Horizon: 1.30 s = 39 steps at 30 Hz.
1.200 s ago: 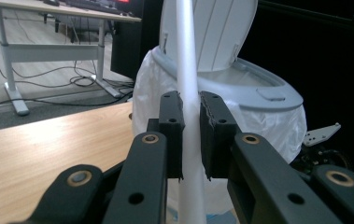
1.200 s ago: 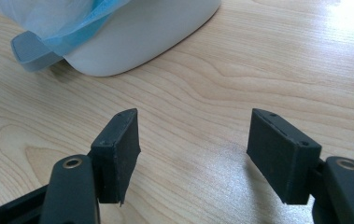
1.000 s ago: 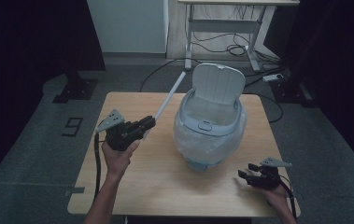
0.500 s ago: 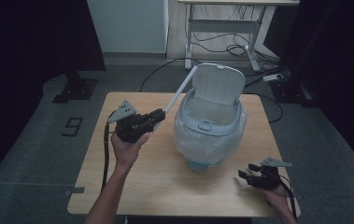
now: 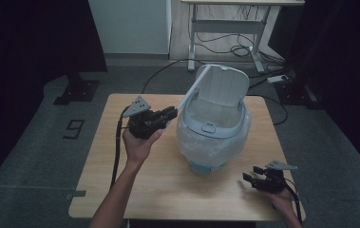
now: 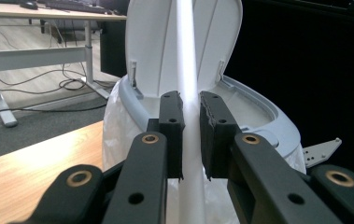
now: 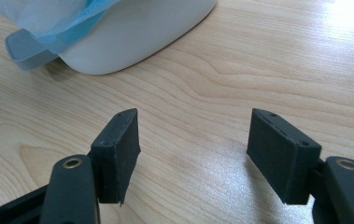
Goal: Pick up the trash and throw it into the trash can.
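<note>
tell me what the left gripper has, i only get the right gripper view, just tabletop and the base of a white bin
Observer: The left gripper is shut on a long white strip, which passes up between its jaws.
Operator: where does the strip go
Observer: In the high view it slants from the gripper up toward the bin, its far end beside the raised lid.
Operator: is the bin open then
Observer: Yes, the lid stands upright at the back, and a clear bag is draped over the bin's sides.
Operator: and my gripper
Observer: The right gripper sits open near the table's front right corner, apart from the bin.
</note>
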Tool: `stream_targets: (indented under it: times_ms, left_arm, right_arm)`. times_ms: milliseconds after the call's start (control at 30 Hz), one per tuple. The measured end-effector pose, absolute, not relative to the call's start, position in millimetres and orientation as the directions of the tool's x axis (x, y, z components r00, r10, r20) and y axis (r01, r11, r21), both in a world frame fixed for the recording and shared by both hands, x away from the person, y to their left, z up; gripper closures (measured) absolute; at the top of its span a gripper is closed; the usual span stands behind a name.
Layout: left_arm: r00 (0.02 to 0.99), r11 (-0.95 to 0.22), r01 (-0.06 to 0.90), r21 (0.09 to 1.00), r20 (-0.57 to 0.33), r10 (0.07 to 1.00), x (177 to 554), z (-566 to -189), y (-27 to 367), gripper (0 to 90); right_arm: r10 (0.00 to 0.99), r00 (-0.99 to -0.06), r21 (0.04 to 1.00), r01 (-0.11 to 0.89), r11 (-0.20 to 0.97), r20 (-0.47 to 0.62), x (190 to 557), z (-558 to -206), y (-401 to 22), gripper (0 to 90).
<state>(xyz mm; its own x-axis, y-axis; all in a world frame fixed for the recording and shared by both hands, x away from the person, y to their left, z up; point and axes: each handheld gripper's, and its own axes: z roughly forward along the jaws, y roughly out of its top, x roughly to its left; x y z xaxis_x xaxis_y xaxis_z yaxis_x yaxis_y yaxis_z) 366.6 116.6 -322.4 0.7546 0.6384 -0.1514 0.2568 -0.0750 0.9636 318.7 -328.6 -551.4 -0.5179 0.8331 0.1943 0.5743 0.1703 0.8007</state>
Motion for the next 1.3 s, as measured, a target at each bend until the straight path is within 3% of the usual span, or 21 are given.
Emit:
stream_targets:
  times_ms: [1300]
  left_arm:
    - [0.77, -0.142, 0.266, 0.953, -0.121, 0.626, 401, -297, 55, 79.7]
  right_arm:
    - [0.829, -0.527, 0.794, 0.578, 0.188, 0.188, 319, -553, -330, 34.0]
